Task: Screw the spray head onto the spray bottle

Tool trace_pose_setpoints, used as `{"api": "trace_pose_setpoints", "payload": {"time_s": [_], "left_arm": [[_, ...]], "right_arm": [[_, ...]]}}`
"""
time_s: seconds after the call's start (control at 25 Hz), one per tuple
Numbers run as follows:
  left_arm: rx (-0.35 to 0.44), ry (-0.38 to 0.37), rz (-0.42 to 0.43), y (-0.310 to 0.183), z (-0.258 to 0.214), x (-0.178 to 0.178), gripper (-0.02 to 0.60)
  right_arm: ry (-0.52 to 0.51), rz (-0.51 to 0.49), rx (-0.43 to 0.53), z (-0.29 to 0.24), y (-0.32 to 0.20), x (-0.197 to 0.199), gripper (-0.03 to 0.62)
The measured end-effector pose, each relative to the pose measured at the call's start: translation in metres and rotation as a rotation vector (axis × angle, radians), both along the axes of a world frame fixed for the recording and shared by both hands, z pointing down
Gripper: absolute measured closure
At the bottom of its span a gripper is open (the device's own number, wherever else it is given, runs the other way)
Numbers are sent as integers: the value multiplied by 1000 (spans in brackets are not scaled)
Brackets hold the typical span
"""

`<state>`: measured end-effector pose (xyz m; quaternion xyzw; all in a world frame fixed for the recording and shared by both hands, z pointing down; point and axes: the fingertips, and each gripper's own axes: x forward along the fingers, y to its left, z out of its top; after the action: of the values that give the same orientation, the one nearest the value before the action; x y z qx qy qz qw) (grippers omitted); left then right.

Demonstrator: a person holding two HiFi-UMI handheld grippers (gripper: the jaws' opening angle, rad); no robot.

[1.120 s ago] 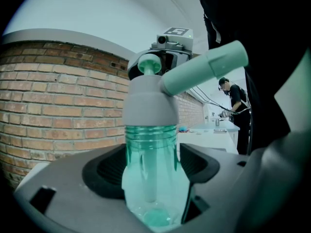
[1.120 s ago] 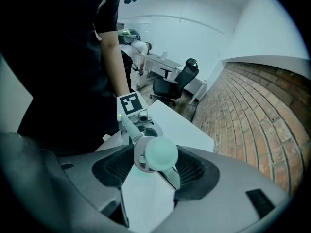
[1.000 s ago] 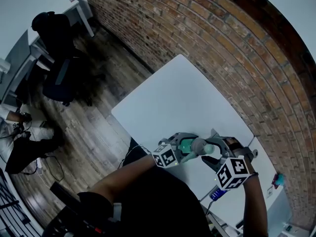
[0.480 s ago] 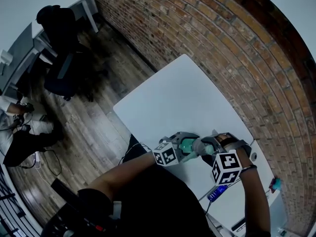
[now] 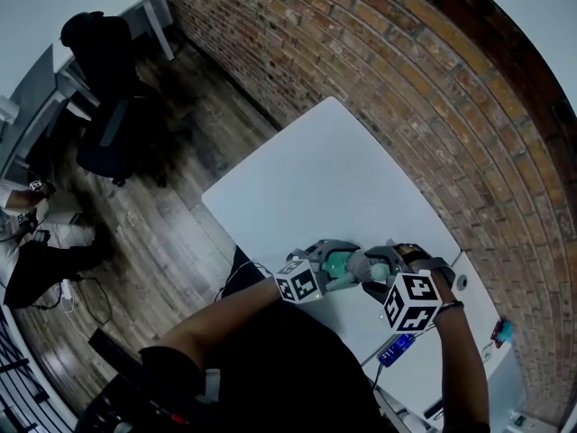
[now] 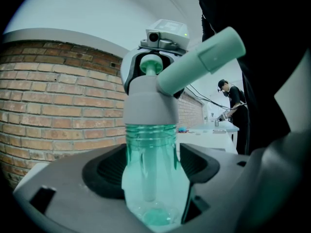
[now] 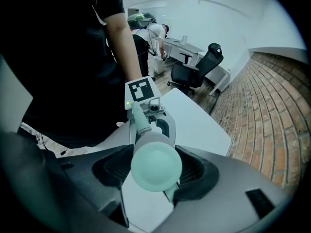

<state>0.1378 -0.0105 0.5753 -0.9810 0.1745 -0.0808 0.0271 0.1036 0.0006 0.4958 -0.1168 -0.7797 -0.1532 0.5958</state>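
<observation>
A clear green spray bottle (image 6: 149, 178) stands between the pads of my left gripper (image 6: 150, 171), which is shut on its body. The grey and mint spray head (image 6: 160, 89) sits on the bottle's neck, its nozzle pointing up right. My right gripper (image 7: 155, 174) is shut on the spray head (image 7: 155, 165), whose mint end faces the camera. In the head view both grippers meet end to end over the near edge of the white table (image 5: 315, 183): left gripper (image 5: 326, 262), bottle (image 5: 339, 264), spray head (image 5: 361, 264), right gripper (image 5: 379, 271).
A brick wall (image 5: 406, 97) runs along the table's far side. A blue object (image 5: 397, 350) hangs by the table's near right edge. A black office chair (image 5: 113, 138) and a person (image 5: 36, 260) are on the wooden floor to the left.
My right gripper has turned at the wrist and its marker cube has shifted a little left and up. The left gripper and the bottle stay about where they were.
</observation>
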Motion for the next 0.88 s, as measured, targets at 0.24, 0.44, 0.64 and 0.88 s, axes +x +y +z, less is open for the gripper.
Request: {"api": "trace_pose_setpoints", "payload": {"time_s": [0.24,0.44,0.64,0.88], "left_arm": [[-5,7,-11,-1,1,-1,250],[-10,17,-23,-1,1,-2,244],[-9,11,-29,-1,1,-2,244],[-1,9,-32,-1,2,-2,244]], "right_arm": [[-45,192,-22,-1,-3,-2,341],[-107,424,-42,-2,-6,-4,339],[-131,516,-45,-2,-9,-4,336],[-178,637,-85,-3,-13,-4,332]]}}
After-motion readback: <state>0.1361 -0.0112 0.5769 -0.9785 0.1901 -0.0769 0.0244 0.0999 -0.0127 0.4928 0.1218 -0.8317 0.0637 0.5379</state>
